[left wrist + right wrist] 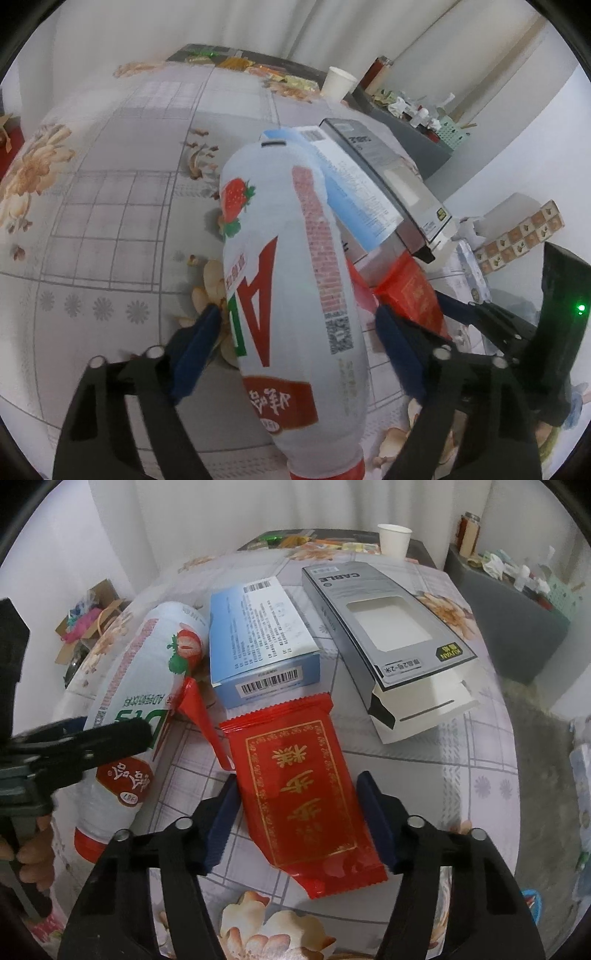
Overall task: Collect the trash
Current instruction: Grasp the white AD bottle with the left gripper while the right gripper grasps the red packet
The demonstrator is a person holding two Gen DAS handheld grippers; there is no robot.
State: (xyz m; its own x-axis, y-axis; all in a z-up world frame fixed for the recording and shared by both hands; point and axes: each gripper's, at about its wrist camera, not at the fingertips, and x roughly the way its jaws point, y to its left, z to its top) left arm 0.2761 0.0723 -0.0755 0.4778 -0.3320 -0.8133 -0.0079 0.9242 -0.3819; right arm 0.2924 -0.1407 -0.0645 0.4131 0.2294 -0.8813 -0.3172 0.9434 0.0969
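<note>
A white strawberry-drink bottle (291, 280) with a red cap lies on the flowered tablecloth; it also shows in the right wrist view (136, 686). My left gripper (299, 328) stands around its middle, blue pads on both sides, seemingly touching it. A red snack wrapper (295, 786) with gold print lies flat. My right gripper (295, 794) is open, one finger on each side of the wrapper, slightly apart from it. A blue box (258, 638) and a grey cable box (384, 631) lie behind them.
A white paper cup (393, 539) and several snack wrappers (314, 542) sit at the table's far edge. A dark side table with clutter (517, 579) stands at the right. A cardboard box of scraps (88, 620) sits on the floor at the left.
</note>
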